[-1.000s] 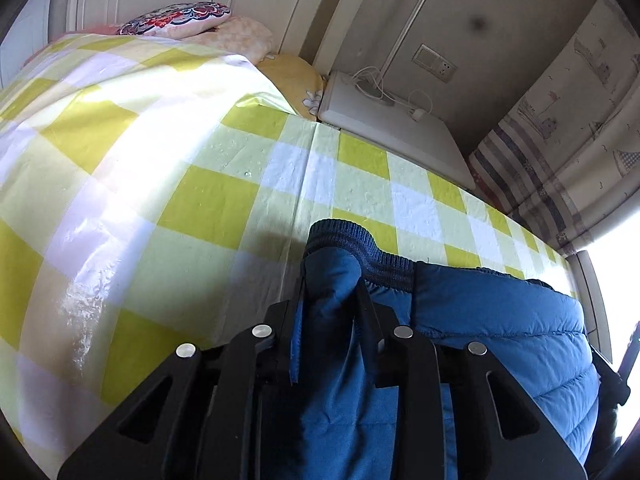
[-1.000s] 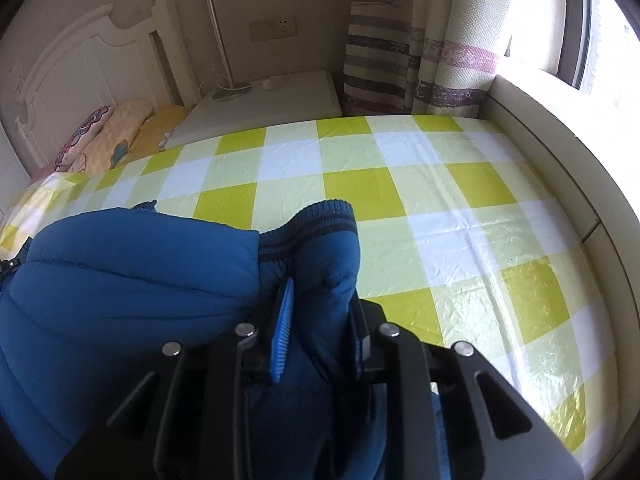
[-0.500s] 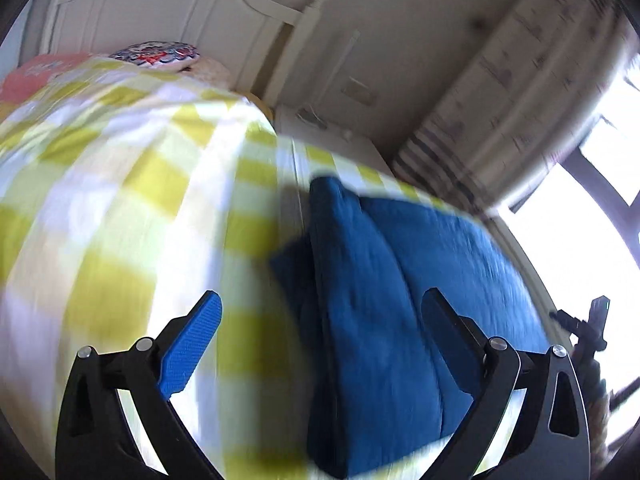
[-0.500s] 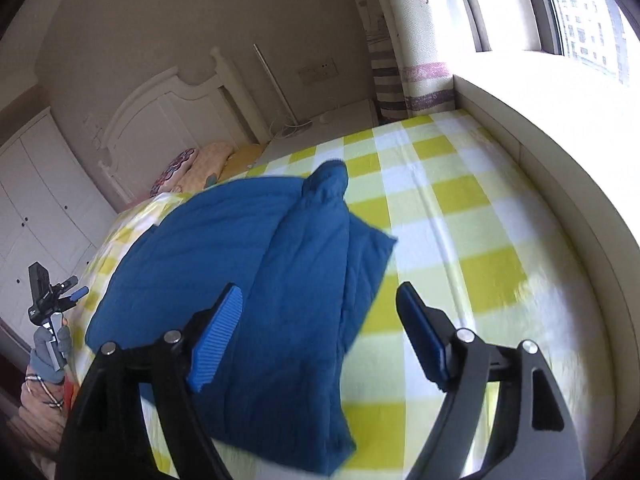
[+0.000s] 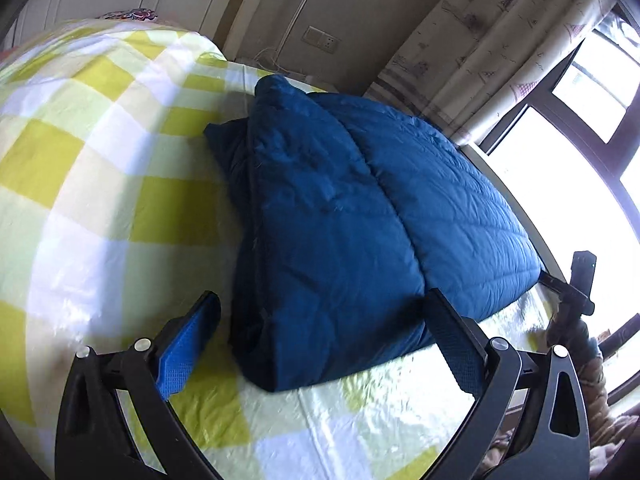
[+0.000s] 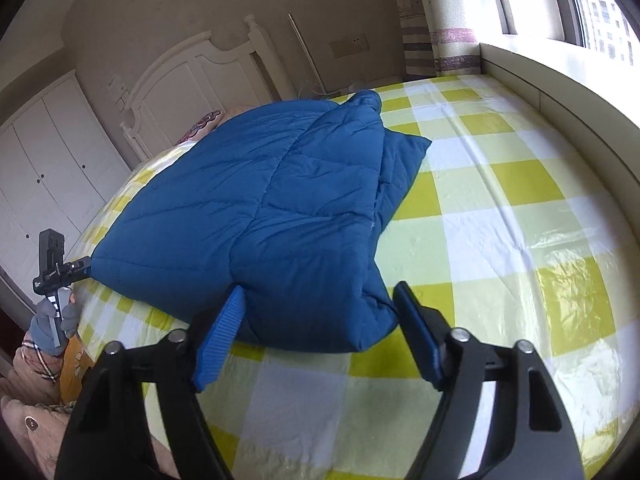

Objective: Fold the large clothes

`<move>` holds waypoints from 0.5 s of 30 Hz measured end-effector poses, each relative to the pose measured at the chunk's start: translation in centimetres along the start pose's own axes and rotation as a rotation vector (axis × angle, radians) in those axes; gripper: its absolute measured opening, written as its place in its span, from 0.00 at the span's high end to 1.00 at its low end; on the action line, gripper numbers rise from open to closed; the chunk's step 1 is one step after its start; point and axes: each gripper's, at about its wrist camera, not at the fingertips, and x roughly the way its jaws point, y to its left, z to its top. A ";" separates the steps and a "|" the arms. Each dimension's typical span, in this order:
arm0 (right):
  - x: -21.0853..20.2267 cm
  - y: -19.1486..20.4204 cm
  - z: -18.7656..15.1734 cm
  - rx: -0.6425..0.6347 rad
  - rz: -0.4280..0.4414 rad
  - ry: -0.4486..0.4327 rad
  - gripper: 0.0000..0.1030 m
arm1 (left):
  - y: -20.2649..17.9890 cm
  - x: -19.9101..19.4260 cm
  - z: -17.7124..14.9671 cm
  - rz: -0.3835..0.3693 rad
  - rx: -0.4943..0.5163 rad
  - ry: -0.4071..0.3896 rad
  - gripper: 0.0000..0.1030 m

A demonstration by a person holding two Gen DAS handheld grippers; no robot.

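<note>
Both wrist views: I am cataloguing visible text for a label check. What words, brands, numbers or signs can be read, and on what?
No readable text in either view.
Blue jacket: no label or logo shows.
Small sheet on the headboard: has marks, too small to read.
Wall socket plate: no lettering legible.
Curtain: printed drawings only, no words legible.

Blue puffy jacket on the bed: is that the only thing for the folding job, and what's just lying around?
For the job: blue puffy jacket, left gripper, right gripper.

Just lying about: checked bed cover, flowery pillow, curtain.
</note>
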 end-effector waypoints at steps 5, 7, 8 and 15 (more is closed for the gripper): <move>0.0 2.2 -0.5 -0.052 -0.087 -0.045 0.73 | -2.8 -0.5 -0.8 0.043 0.064 -0.038 0.55; -0.6 2.5 -1.1 -0.027 -0.071 -0.056 0.75 | -2.4 -1.5 -2.0 0.016 0.051 -0.046 0.59; -1.0 2.7 -1.5 -0.019 -0.054 -0.056 0.76 | -2.0 -2.2 -2.5 -0.008 0.036 -0.051 0.60; -4.7 6.0 -6.4 -0.045 0.016 -0.019 0.75 | -1.9 -8.1 -8.3 0.023 0.027 -0.071 0.60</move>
